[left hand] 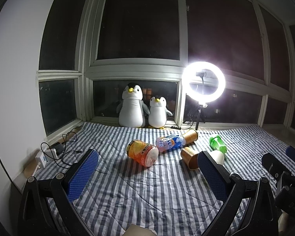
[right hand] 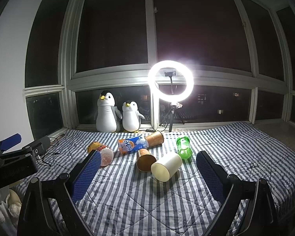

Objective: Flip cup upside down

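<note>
A cream cup (right hand: 166,166) lies on its side on the striped bedspread (right hand: 147,200), base toward me; in the left wrist view (left hand: 218,156) it is partly hidden behind a finger. Two brown paper cups lie on their sides: a near one (right hand: 145,160) (left hand: 189,158) and a far one (right hand: 155,138) (left hand: 190,135). My right gripper (right hand: 147,175) is open and empty, just short of the cream cup. My left gripper (left hand: 147,175) is open and empty, in front of the orange bottle. The right gripper shows at the left view's right edge (left hand: 283,169), the left gripper at the right view's left edge (right hand: 15,153).
An orange bottle (left hand: 143,153), a blue Arctic Ocean can (right hand: 131,144) and a green bottle (right hand: 183,147) lie among the cups. Two plush penguins (left hand: 139,108) and a lit ring light (left hand: 203,83) stand at the window. A power strip with cables (left hand: 49,153) lies at left.
</note>
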A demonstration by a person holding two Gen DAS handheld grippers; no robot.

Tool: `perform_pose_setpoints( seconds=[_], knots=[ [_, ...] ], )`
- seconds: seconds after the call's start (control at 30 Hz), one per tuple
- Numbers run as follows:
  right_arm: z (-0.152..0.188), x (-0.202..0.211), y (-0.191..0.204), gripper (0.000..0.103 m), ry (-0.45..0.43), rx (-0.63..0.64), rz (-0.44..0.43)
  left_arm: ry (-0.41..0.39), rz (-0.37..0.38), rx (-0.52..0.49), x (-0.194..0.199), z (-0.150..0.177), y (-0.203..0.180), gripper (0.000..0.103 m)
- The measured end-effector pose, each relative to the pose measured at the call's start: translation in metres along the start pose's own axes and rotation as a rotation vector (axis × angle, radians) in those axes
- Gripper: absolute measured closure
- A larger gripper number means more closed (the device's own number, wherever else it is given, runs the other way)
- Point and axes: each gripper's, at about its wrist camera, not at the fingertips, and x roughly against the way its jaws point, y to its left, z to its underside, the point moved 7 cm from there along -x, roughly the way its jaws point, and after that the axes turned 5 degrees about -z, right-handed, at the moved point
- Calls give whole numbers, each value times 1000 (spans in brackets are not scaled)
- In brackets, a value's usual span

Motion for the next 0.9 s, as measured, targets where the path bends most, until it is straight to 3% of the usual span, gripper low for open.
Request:
perform_pose_setpoints(
  seconds=[0.9],
  knots=[
    [-2,-6,-6,7,5,-5,11,26,15,-17,-15,1,-4,1]
  ],
)
